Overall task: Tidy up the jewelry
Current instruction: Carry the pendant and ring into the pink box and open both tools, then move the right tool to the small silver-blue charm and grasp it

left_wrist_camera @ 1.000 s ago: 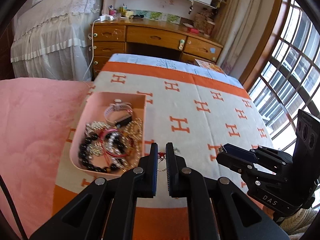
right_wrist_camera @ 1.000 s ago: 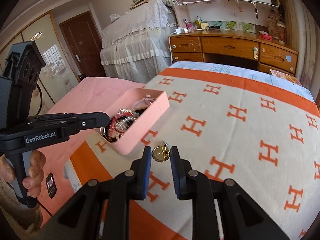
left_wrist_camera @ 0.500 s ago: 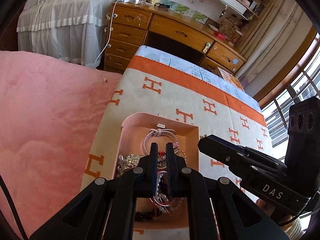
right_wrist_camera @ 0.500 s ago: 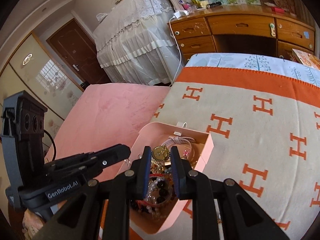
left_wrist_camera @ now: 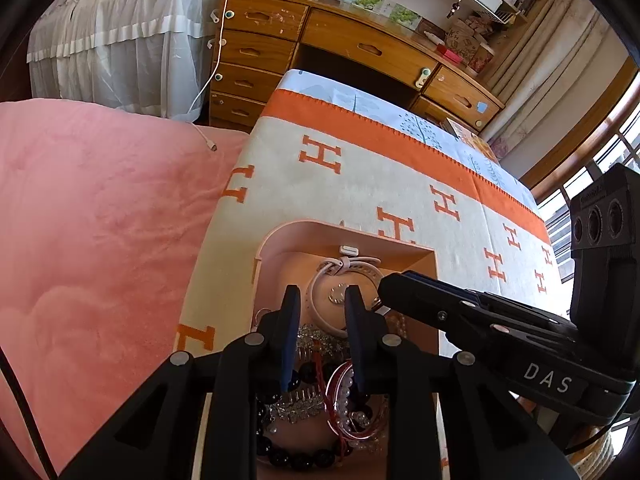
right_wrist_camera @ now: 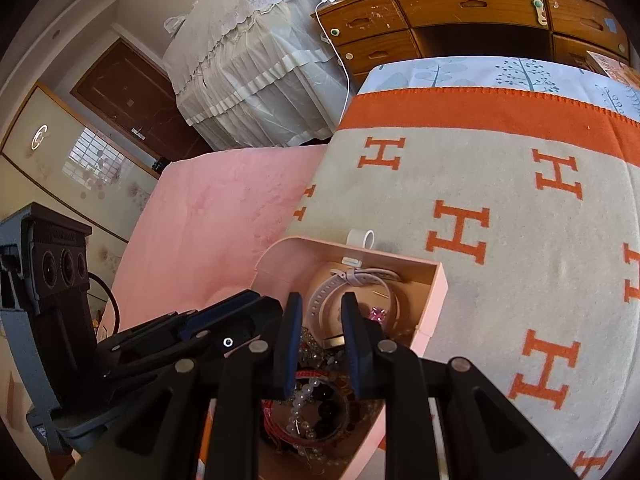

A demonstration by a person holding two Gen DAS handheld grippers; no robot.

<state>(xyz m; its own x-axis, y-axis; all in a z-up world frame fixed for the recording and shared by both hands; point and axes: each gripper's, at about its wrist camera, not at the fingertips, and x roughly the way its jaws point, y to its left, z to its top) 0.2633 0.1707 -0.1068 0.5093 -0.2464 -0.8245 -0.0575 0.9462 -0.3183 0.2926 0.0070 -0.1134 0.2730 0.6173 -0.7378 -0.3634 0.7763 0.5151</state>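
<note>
Jewelry (left_wrist_camera: 320, 364) heaped in pink box (left_wrist_camera: 400, 245) on H-patterned blanket (left_wrist_camera: 360, 184). Left gripper (left_wrist_camera: 318, 300) over box now, jaws just opened a little, nothing seen between them; small red-chained piece carried a second ago apparently dropped in. Right gripper (right_wrist_camera: 318, 306) alongside, narrowly parted, gold piece gone from between its pads, likely released too. Inside: white watch strap (right_wrist_camera: 352, 280), black bead bracelet (left_wrist_camera: 296, 458), pearl and red bangles (right_wrist_camera: 300, 400), pink stone (right_wrist_camera: 378, 314)

"DAS" in white letters on the black body of the right tongs (left_wrist_camera: 382, 292), seen from the left wrist. Blanket (right_wrist_camera: 500, 184) on the bed: repeated big orange "H" letters on beige. No other text legible.
</note>
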